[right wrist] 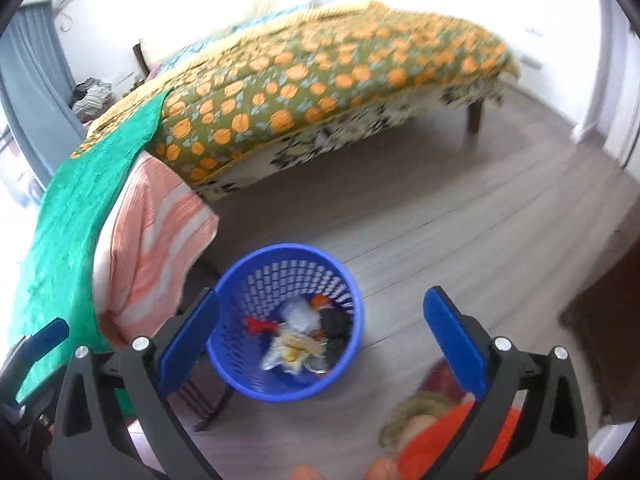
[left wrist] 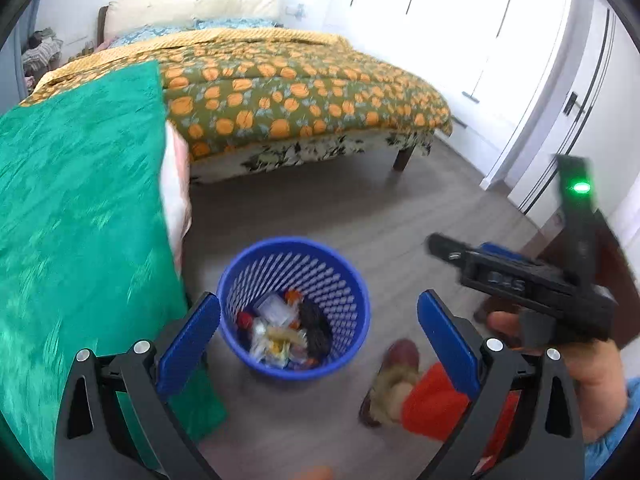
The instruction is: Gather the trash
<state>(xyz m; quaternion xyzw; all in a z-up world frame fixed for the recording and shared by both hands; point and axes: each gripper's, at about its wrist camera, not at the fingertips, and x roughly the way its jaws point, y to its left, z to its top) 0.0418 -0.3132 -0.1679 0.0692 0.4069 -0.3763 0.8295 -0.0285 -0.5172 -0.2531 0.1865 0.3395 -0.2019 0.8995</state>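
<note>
Both hand-held grippers are spread wide and carrying nothing: the left hand-held gripper (left wrist: 318,334) frames the blue basket (left wrist: 294,368) between its blue pads, and the right hand-held gripper (right wrist: 322,338) does the same from its side, jaws parted, no scrap between them. Down in that basket sits the trash (left wrist: 280,332), a heap of crinkled wrappers, a clear packet, something red and a dark lump, all settled at the bottom. So a good share of the collecting looks done. What is left is hard to call from here, since no loose litter shows on the stretch of grey floor (right wrist: 460,208) in view, though both views are smeared with blur. The basket stands below and ahead of both grippers, apart from the pads, not touched by either. Just beside it on the left hangs a green cloth (left wrist: 80,200) over a striped pink cover (right wrist: 160,232). Beyond lies the bed (left wrist: 300,92) with its orange-flowered quilt. Near the bottom edge, a person's slippered foot (left wrist: 400,360) and an orange trouser leg (left wrist: 436,400).
</note>
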